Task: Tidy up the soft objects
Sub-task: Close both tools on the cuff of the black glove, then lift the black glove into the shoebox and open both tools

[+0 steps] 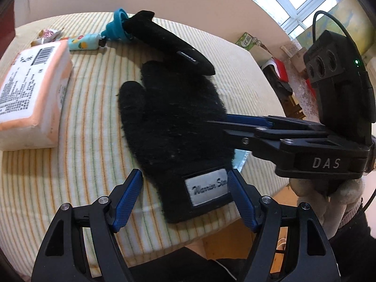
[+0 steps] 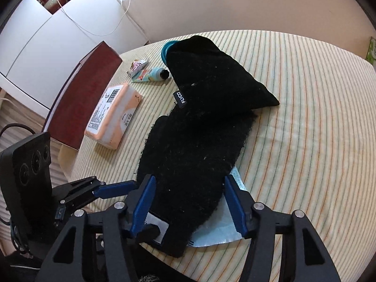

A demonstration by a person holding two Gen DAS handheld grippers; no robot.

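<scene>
Left wrist view: nearest us, our left gripper (image 1: 184, 195) stands released, its blue pads either side of the cuff of a fuzzy black glove (image 1: 174, 117) without pressing it. The cuff carries a white sewn label (image 1: 206, 189) in script, of which we read only "Warrior" or something like it. The glove lies flat on a striped tablecloth (image 1: 94, 155) at the near table edge, fingers pointing away from us.

From the right, our right gripper (image 1: 211, 122) reaches across the glove's side; its body is marked "DAS", and a hand (image 1: 329, 195) in a pale glove holds it. In the right wrist view its jaws (image 2: 188, 202) straddle the glove's wrist end, partly closed, and we cannot tell whether the pads bear on the fabric. A pale plastic sheet (image 2: 225, 225) shows under the glove here.

Beyond the glove's fingers and overlapping them lies a black pouch (image 2: 211, 70) tagged "FLYCO". To the left sits an orange tissue pack (image 1: 30, 94) with a barcode and small print too fine to read. Farthest are a teal ring-shaped item (image 1: 117, 25), a small patterned tube (image 1: 84, 42) and a snack wrapper (image 1: 48, 35).
</scene>
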